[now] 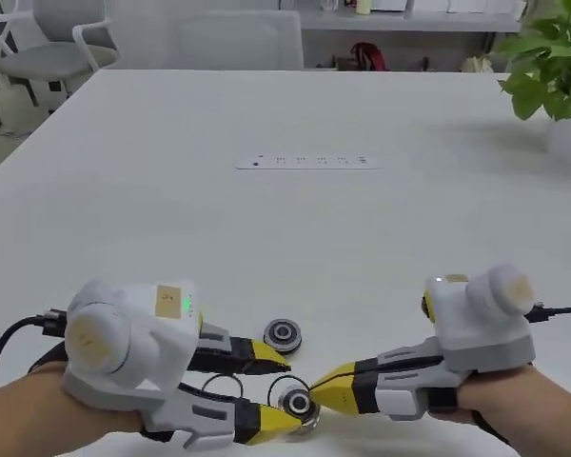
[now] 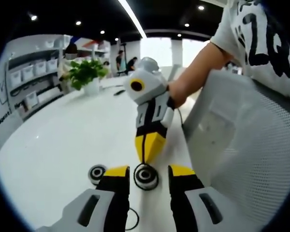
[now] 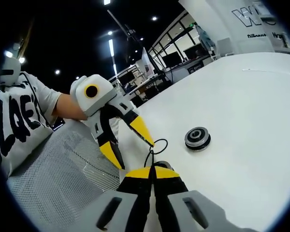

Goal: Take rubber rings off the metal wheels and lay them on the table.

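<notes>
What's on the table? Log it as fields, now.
left claw: open, jaws either side of near wheel
right claw: shut, tip at near wheel, seemingly pinching its ring
far wheel: on table, apart from both claws
loose ring: flat on table by left claw

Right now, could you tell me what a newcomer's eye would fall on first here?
Two yellow-tipped grippers meet at the near edge of the table: the left gripper open around a metal wheel, the right gripper closed at its rim. A second wheel and a loose rubber ring lie just beside them.
</notes>
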`<state>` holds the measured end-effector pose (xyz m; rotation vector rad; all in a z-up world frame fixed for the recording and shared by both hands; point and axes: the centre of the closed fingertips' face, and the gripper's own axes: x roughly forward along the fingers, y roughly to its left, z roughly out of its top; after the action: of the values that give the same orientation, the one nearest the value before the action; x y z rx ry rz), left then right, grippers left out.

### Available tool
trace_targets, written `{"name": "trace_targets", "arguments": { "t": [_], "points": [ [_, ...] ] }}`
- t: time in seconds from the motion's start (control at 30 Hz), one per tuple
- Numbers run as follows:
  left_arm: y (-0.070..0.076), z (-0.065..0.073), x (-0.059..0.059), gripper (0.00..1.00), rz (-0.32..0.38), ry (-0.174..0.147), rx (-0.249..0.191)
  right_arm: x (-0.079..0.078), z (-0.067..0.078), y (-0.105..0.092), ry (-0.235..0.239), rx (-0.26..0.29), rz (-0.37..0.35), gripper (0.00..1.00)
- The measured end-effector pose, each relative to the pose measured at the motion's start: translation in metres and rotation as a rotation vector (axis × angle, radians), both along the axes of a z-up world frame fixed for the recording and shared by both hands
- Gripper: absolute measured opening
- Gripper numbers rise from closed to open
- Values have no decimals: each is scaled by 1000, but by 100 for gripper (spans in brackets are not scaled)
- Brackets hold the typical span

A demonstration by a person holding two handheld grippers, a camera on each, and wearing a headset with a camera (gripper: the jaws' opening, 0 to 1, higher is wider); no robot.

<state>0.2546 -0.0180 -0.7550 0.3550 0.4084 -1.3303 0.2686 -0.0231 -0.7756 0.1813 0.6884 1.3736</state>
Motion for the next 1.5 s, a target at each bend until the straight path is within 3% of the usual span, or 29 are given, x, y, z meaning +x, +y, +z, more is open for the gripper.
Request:
{"name": "trace_targets", "arguments": {
  "t": [0.3,0.37,0.77,0.87,1.5],
  "points": [
    [18,14,-1,42,38,-9,-34,-3,8,7,-1,6,25,0],
    [24,17,0,44,52,-35,-31,-3,10,9,-5,4,30,0],
    [46,25,2,54,115,-36,-52,3,20,25,-17,8,55,0],
    [52,24,2,59,133,-59,-40,6,18,29,-18,-1,55,0],
    [89,19,4,65,246,-47,-50,10,5,69,3,-21,88,0]
  ]
}}
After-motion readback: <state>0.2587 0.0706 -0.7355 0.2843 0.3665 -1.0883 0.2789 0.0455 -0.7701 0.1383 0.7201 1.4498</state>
